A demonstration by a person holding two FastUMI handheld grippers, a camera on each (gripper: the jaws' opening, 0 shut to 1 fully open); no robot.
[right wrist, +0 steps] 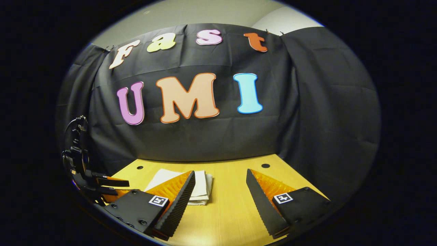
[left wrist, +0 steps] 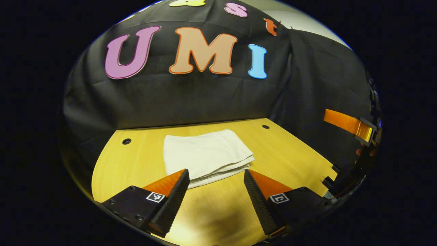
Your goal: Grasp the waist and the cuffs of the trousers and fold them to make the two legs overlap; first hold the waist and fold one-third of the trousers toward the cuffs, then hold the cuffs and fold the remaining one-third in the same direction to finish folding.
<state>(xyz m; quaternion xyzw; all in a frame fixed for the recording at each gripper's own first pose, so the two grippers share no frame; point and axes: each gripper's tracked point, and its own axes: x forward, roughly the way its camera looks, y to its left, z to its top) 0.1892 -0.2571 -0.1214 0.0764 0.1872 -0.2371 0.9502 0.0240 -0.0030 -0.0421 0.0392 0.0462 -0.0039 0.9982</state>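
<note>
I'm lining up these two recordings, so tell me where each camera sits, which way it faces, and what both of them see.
Left gripper view: rides on the left gripper, looking forward and down over the yellow wooden table at the folded white trousers; its own two fingers stand apart below, and the right gripper shows at the right edge.
Right gripper view: rides on the right gripper, held higher and facing the black cloth wall; its own fingers stand apart, with the left gripper at the left edge.
Shared: the trousers, table and wall.
</note>
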